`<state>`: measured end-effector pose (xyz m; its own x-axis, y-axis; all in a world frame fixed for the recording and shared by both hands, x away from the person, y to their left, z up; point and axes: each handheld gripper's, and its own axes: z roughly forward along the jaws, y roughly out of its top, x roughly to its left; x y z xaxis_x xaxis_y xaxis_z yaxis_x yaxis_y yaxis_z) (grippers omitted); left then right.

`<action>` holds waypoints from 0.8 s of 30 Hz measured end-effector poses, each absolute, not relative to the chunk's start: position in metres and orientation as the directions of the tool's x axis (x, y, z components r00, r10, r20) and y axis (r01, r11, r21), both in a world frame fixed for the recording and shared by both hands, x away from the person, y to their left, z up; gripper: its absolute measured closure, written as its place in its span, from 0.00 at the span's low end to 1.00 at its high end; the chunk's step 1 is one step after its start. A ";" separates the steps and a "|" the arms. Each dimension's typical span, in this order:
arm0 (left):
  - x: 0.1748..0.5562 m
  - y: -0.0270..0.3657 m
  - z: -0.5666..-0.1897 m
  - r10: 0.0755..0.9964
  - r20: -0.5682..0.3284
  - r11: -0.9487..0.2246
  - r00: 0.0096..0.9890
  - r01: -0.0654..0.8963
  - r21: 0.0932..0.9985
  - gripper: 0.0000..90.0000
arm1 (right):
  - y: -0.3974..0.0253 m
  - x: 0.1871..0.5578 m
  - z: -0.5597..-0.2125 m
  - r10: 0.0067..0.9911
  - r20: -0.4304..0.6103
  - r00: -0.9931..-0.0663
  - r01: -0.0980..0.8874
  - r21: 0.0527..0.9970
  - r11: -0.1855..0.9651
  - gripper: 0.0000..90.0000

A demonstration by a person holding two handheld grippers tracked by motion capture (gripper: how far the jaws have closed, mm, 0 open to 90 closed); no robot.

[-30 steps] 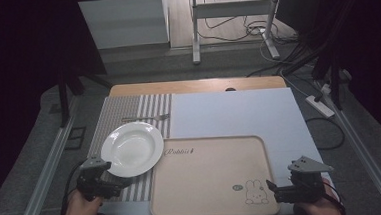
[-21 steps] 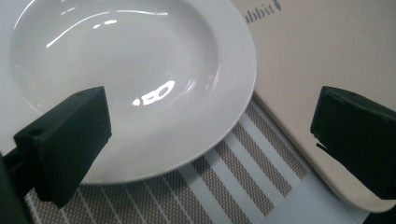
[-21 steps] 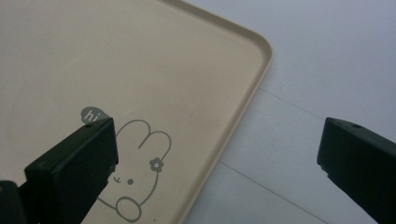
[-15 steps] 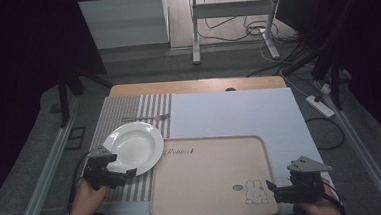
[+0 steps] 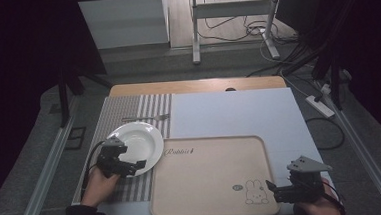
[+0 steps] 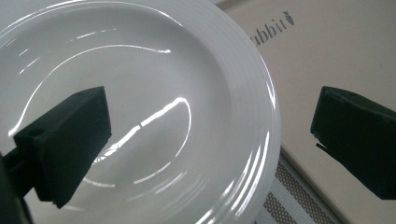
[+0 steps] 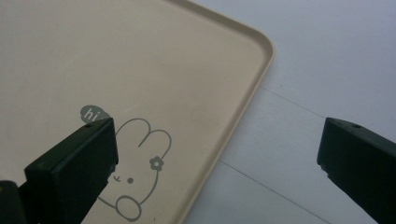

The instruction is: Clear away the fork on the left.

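Note:
A white deep plate point(image 5: 140, 143) point(image 6: 140, 107) rests on a striped placemat point(image 5: 128, 111) at the table's left. My left gripper point(image 5: 132, 166) point(image 6: 210, 140) hangs open over the plate's near right rim, one jaw above the bowl and the other over the tray's edge. The beige tray point(image 5: 213, 176) point(image 7: 140, 70), printed with a rabbit point(image 5: 254, 194) point(image 7: 135, 172), lies at the front centre. Open too, my right gripper point(image 5: 271, 188) point(image 7: 219, 172) straddles the tray's near right rim, holding nothing.
A fork point(image 5: 146, 118) lies on the placemat behind the plate. A pale blue mat point(image 5: 234, 115) point(image 7: 336, 60) covers the table's right and back. The wooden table edge point(image 5: 197, 85) runs along the far side. Cables and a power strip point(image 5: 318, 104) lie on the floor.
My left gripper has moved forward and right from the table's front left corner onto the plate's near rim. The right gripper has stayed in place.

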<state>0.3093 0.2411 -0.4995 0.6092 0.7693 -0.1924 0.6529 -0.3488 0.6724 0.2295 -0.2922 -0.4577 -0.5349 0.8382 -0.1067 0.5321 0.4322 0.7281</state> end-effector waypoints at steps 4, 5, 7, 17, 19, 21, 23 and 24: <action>0.320 0.237 -0.500 0.766 -0.190 -0.357 0.615 0.651 0.670 0.00 | -0.292 0.230 -0.458 0.838 -0.106 -0.536 0.533 0.727 0.433 0.00; 0.320 0.237 -0.500 0.766 -0.190 -0.357 0.615 0.651 0.670 0.00 | -0.292 0.230 -0.458 0.838 -0.106 -0.536 0.533 0.727 0.433 0.00; 0.326 0.235 -0.500 0.763 -0.194 -0.357 0.617 0.652 0.669 0.00 | -0.292 0.230 -0.458 0.838 -0.105 -0.536 0.534 0.726 0.433 0.00; 0.351 0.222 -0.501 0.746 -0.180 -0.395 0.641 0.643 0.656 0.00 | -0.292 0.230 -0.458 0.838 -0.106 -0.535 0.536 0.724 0.434 0.00; 0.356 0.220 -0.501 0.745 -0.182 -0.395 0.641 0.644 0.655 0.00 | -0.292 0.230 -0.458 0.838 -0.104 -0.536 0.536 0.725 0.433 0.00; 0.362 0.219 -0.501 0.745 -0.177 -0.400 0.644 0.643 0.653 0.00 | -0.292 0.230 -0.458 0.837 -0.105 -0.536 0.535 0.725 0.433 0.00; 0.366 0.218 -0.501 0.746 -0.173 -0.399 0.643 0.640 0.656 0.00 | -0.292 0.230 -0.458 0.838 -0.104 -0.536 0.535 0.725 0.433 0.00; 0.371 0.217 -0.499 0.747 -0.170 -0.398 0.643 0.637 0.660 0.00 | -0.292 0.230 -0.458 0.838 -0.106 -0.535 0.536 0.724 0.434 0.00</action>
<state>0.3714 0.2166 -0.4994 0.6427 0.7471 -0.1695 0.6369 -0.3981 0.6602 0.2301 -0.2922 -0.4581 -0.5354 0.8380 -0.1055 0.5360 0.4337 0.7243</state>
